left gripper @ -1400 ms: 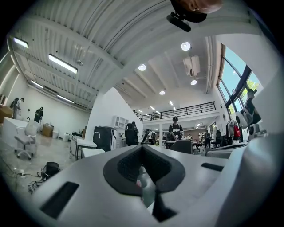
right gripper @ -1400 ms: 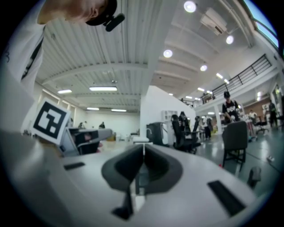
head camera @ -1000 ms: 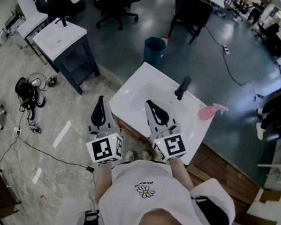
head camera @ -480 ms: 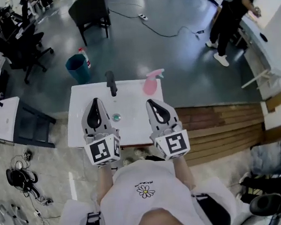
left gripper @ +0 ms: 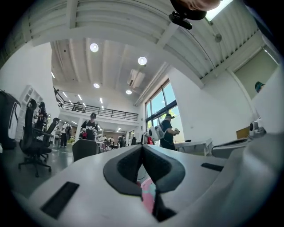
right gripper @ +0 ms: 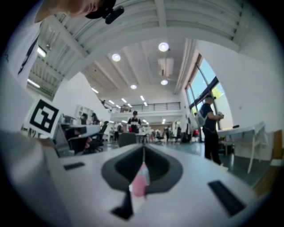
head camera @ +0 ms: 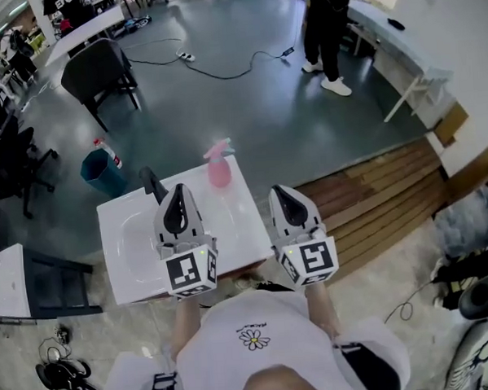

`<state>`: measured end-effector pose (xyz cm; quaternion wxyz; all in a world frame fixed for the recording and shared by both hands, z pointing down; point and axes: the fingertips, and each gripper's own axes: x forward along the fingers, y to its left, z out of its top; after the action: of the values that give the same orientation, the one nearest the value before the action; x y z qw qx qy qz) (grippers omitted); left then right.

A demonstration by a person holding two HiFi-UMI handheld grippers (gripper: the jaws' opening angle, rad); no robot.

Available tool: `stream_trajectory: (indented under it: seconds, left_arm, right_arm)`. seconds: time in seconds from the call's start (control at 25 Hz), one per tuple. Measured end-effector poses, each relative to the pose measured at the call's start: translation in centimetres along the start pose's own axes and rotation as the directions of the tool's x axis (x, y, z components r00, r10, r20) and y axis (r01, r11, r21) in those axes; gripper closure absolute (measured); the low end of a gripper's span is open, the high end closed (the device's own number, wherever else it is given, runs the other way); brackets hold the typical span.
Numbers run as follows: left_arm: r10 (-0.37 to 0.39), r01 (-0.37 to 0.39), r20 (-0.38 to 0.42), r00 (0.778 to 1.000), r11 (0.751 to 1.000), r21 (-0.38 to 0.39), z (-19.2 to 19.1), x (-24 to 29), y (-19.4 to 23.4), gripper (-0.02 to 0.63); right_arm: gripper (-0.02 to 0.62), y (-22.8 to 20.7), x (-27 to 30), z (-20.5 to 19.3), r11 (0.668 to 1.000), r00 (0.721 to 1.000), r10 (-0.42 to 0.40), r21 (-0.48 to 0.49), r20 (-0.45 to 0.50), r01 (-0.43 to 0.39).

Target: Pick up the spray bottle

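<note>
The pink spray bottle (head camera: 218, 169) stands upright at the far edge of a white sink-top table (head camera: 126, 274), next to a black faucet (head camera: 152, 185). My left gripper (head camera: 178, 193) hovers over the table's near right part, short of the bottle, shut and empty. My right gripper (head camera: 287, 196) is held beyond the table's right edge, over the floor, also shut with nothing in it. In the left gripper view the bottle (left gripper: 147, 196) shows pink through the gap below the closed tips (left gripper: 142, 147). The right gripper view shows the bottle (right gripper: 140, 181) the same way.
A blue bin (head camera: 102, 171) with a bottle beside it and a black chair (head camera: 99, 69) stand behind the table. A person (head camera: 328, 14) stands at a long white desk (head camera: 399, 47) at the back right. Wooden flooring (head camera: 375, 199) lies to the right, a dark-framed table (head camera: 20, 283) to the left.
The whole view has swung round: the sink table and bottle slid from the right and centre to the left. Both grippers turned with the person and stayed shut.
</note>
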<state>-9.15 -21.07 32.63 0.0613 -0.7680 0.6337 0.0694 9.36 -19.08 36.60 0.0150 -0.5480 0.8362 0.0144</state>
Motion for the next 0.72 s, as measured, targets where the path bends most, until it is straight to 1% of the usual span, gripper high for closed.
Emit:
stream_trajectory:
  seconds: [0.12, 0.28, 0.4, 0.48, 0.56, 0.64, 0.72]
  left_arm:
    - [-0.025, 0.025, -0.006, 1.000, 1.000, -0.006, -0.3, 0.4, -0.7, 0.588]
    - [-0.044, 0.044, 0.000, 0.999, 0.999, -0.005, -0.2, 0.4, -1.0, 0.588]
    - [-0.041, 0.041, 0.020, 0.999, 0.999, 0.005, 0.2, 0.2, -0.6, 0.588]
    - [-0.039, 0.039, 0.021, 0.999, 0.999, -0.003, 0.2, 0.3, -0.5, 0.586]
    - [-0.056, 0.056, 0.023, 0.998, 0.998, -0.007, 0.1, 0.6, -1.0, 0.586]
    - [-0.077, 0.077, 0.026, 0.997, 0.997, 0.002, 0.1, 1.0, -1.6, 0.558]
    - [-0.085, 0.085, 0.025, 0.996, 0.996, 0.001, 0.4, 1.5, -1.6, 0.552]
  right_arm:
    - [0.565, -1.0, -0.2, 0.0, 0.999, 0.999, -0.034, 0.015, 0.006, 0.034]
    - [0.565, -1.1, 0.1, 0.2, 0.999, 0.999, -0.041, 0.017, 0.011, 0.041]
    - [0.565, -0.4, 0.7, 0.2, 1.000, 1.000, -0.028, 0.014, 0.006, 0.028]
    - [0.565, 0.0, 0.9, 0.2, 1.000, 1.000, -0.014, 0.005, 0.003, 0.014]
    - [0.565, 0.0, 0.8, 0.2, 1.000, 1.000, 0.000, -0.004, 0.001, 0.000]
    - [0.565, 0.0, 0.6, -0.1, 1.000, 1.000, 0.017, -0.007, -0.005, -0.017]
    - [0.565, 0.1, 0.5, -0.4, 1.000, 1.000, 0.028, -0.005, -0.010, -0.028]
